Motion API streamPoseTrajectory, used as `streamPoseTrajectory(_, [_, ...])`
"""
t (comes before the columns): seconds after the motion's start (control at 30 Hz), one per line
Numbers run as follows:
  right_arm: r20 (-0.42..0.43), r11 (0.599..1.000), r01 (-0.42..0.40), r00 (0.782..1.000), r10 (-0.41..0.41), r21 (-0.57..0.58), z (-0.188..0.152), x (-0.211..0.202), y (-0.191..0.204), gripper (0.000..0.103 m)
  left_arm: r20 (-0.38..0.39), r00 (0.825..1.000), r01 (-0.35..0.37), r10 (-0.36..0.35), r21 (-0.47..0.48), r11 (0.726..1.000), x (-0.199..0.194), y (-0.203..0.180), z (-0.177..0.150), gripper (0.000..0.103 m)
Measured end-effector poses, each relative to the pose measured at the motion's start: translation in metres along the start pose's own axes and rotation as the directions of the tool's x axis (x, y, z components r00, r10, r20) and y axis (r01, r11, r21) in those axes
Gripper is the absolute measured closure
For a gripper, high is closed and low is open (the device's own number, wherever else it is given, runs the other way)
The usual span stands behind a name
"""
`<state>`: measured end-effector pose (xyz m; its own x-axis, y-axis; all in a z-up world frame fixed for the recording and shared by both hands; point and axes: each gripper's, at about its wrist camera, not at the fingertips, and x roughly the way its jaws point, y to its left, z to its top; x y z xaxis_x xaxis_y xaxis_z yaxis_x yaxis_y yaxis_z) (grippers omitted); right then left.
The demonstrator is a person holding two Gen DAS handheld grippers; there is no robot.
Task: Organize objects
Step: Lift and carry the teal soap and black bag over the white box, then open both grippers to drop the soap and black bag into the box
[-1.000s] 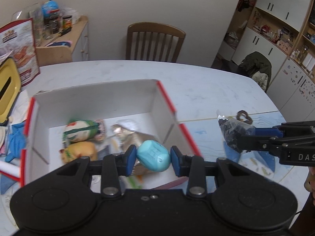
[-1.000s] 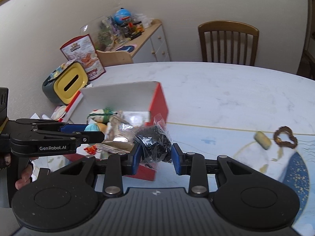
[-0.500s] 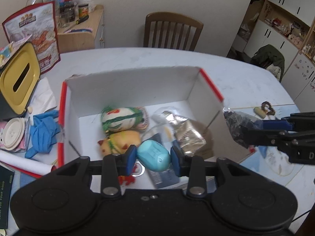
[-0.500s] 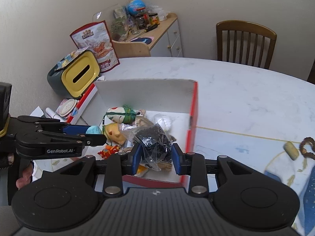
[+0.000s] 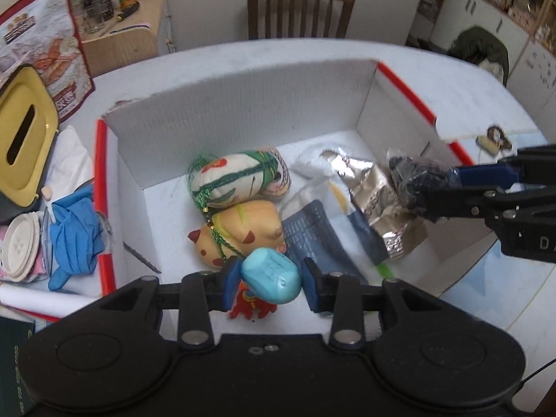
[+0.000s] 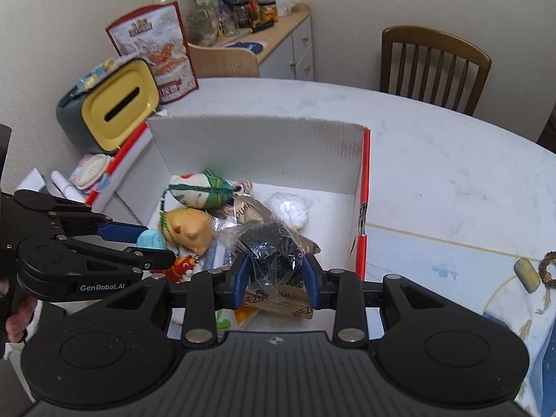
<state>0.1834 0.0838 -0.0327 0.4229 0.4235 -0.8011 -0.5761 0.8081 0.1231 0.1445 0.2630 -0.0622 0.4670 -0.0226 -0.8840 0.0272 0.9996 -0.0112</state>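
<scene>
A white cardboard box with red edges (image 5: 239,111) (image 6: 257,146) stands open on the table. My left gripper (image 5: 271,278) is shut on a light blue oval piece (image 5: 271,279) (image 6: 151,239) above the box's near left part. My right gripper (image 6: 274,271) is shut on a clear bag of black bits (image 6: 272,253) (image 5: 410,182) over the box's right side. Inside lie a green-tied patterned pouch (image 5: 239,177), a yellow pig-like toy (image 5: 243,232), a silver foil packet (image 5: 371,187), a dark blue sachet (image 5: 312,236) and a white wad (image 6: 290,208).
Left of the box are a yellow-lidded tissue holder (image 6: 114,104), blue gloves (image 5: 73,232), a round white lid (image 5: 19,246) and a red snack bag (image 6: 153,45). A small yellow piece (image 6: 527,274) and a brown ring (image 6: 549,266) lie right. A wooden chair (image 6: 431,62) stands behind.
Both grippers have moved left and down over the box with their loads. The box now fills both views, and its contents show more fully.
</scene>
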Motion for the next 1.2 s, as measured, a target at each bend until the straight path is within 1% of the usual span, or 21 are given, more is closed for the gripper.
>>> streamPoseTrajectory(0.23, [-0.007,1.0,0.01,1.0,-0.01,-0.002,-0.002,0.004,0.004,0.07,-0.054,0.998,-0.023,0.026,0.046,0.999,0.02,-0.001,0.002,0.067])
streamPoseTrajectory(0.4, [-0.001,1.0,0.008,1.0,-0.008,0.002,-0.001,0.003,0.004,0.07,-0.089,0.996,-0.02,0.023,0.043,0.999,0.03,0.0,0.003,0.067])
streamPoseTrajectory(0.63, [0.009,1.0,-0.01,1.0,0.01,-0.003,-0.002,-0.001,0.006,0.069,-0.101,0.995,-0.019,0.022,0.036,0.999,0.031,0.001,0.004,0.067])
streamPoseTrajectory(0.77, [0.009,0.999,-0.033,0.999,0.033,-0.008,-0.003,-0.004,0.007,0.059,-0.111,0.994,-0.013,0.015,0.017,1.0,0.032,0.002,0.005,0.067])
streamPoseTrajectory(1.03, [0.01,0.998,-0.058,0.998,0.058,-0.013,-0.007,-0.013,0.005,0.053,-0.101,0.995,-0.005,0.004,-0.01,1.0,0.029,0.002,0.003,0.064])
streamPoseTrajectory(1.13, [0.013,0.998,-0.066,0.998,0.066,-0.013,-0.01,-0.02,0.003,0.052,-0.086,0.996,0.004,-0.006,-0.023,1.0,0.023,0.002,0.003,0.06])
streamPoseTrajectory(1.2, [0.019,0.997,-0.073,0.997,0.074,-0.011,-0.011,-0.025,0.001,0.052,-0.069,0.998,0.009,-0.011,-0.033,0.999,0.018,0.001,0.003,0.049])
